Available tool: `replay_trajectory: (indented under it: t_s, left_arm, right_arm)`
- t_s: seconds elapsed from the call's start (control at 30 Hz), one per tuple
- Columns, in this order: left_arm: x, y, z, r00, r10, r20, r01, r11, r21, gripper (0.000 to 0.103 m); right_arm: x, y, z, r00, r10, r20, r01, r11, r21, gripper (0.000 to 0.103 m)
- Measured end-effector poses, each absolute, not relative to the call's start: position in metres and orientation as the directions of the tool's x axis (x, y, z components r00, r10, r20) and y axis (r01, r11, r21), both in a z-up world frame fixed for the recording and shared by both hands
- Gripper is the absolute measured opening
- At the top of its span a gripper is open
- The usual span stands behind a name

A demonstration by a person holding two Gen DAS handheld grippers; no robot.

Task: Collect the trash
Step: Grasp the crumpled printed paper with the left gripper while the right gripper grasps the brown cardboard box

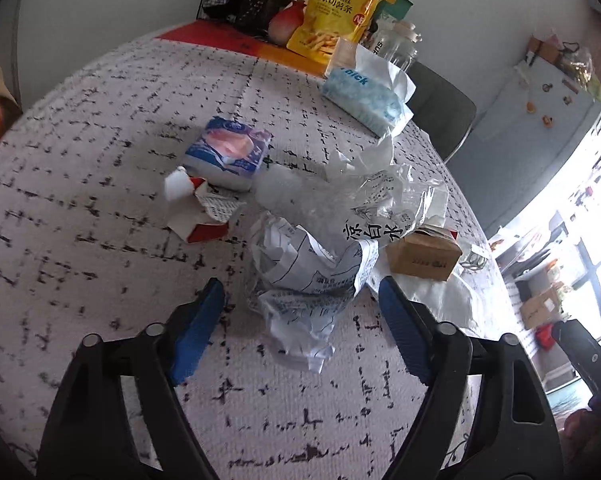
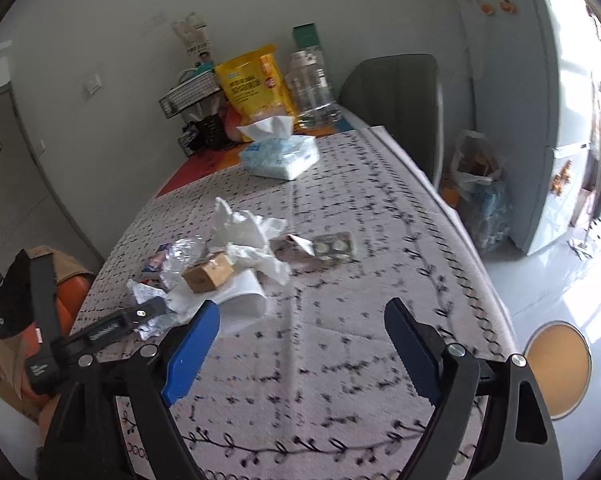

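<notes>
A crumpled printed paper [image 1: 300,280] lies on the patterned tablecloth [image 1: 100,200], right between the blue pads of my left gripper [image 1: 300,284]. The jaws stand apart on either side of it and do not press it. Behind it lie a crushed clear bottle with a Chinese label [image 1: 360,204], a small brown box [image 1: 424,258], a red-and-white carton [image 1: 196,216] and a blue-white packet [image 1: 228,152]. My right gripper [image 2: 302,306] hangs open over bare cloth, right of the pile. The brown box [image 2: 208,272], white tissue [image 2: 248,232] and a blister pack [image 2: 334,246] lie ahead of it.
A tissue pack [image 2: 280,156], a yellow snack bag [image 2: 252,84] and a clear jar [image 2: 312,92] stand at the table's far end. A grey chair [image 2: 396,96] is behind the table. The table's edge [image 2: 472,240] curves along the right, with a round stool [image 2: 556,368] on the floor.
</notes>
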State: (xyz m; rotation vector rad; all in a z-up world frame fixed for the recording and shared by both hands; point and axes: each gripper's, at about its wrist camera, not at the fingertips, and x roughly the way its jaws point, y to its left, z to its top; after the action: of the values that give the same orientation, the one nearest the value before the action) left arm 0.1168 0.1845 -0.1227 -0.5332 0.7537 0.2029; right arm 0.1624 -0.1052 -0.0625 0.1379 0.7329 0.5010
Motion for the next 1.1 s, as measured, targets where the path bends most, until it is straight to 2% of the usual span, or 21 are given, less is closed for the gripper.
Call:
replay_trajectory:
  t_s: [0.03, 0.1, 0.13, 0.37, 0.53, 0.8, 0.87, 0.93, 1.1]
  left_arm:
    - [0.118, 0.185, -0.124, 0.714, -0.016, -0.7, -0.362, 0.847, -0.389, 0.051]
    - [0.114, 0.189, -0.125, 0.711, -0.033, -0.702, -0.372, 0.83, -0.417, 0.037]
    - [0.111, 0.191, -0.124, 0.715, -0.036, -0.698, -0.372, 0.825, -0.425, 0.036]
    - [0.08, 0.211, -0.107, 0.751, 0.015, -0.66, -0.395, 0.812, -0.431, 0.036]
    - [0.071, 0.23, -0.104, 0.756, 0.027, -0.654, -0.412, 0.796, -0.444, 0.037]
    - [0.068, 0.242, -0.122, 0.73, 0.012, -0.683, -0.435, 0.779, -0.452, 0.044]
    - [0.067, 0.242, -0.125, 0.725, 0.012, -0.689, -0.441, 0.776, -0.451, 0.055]
    - [0.066, 0.244, -0.126, 0.726, 0.014, -0.687, -0.444, 0.772, -0.454, 0.062]
    - [0.062, 0.25, -0.128, 0.732, 0.021, -0.681, -0.457, 0.756, -0.468, 0.059]
  right_arm:
    - [0.165, -0.098, -0.061, 0.624, 0.491, -0.608, -0.406, 0.869, 0.285, 0.083]
    - [0.17, -0.087, -0.058, 0.611, 0.504, -0.61, -0.433, 0.858, 0.276, 0.083]
    - [0.173, -0.079, -0.055, 0.602, 0.515, -0.61, -0.449, 0.85, 0.274, 0.082]
    - [0.188, -0.023, -0.057, 0.547, 0.544, -0.636, -0.533, 0.812, 0.235, 0.072]
    - [0.194, 0.01, -0.067, 0.512, 0.539, -0.669, -0.567, 0.797, 0.208, 0.07]
    - [0.189, 0.044, -0.082, 0.468, 0.536, -0.703, -0.611, 0.771, 0.181, 0.069]
    - [0.188, 0.05, -0.085, 0.462, 0.532, -0.709, -0.618, 0.767, 0.173, 0.068]
    - [0.186, 0.056, -0.084, 0.454, 0.538, -0.711, -0.631, 0.757, 0.17, 0.068]
    - [0.171, 0.066, -0.084, 0.424, 0.563, -0.709, -0.676, 0.718, 0.165, 0.068]
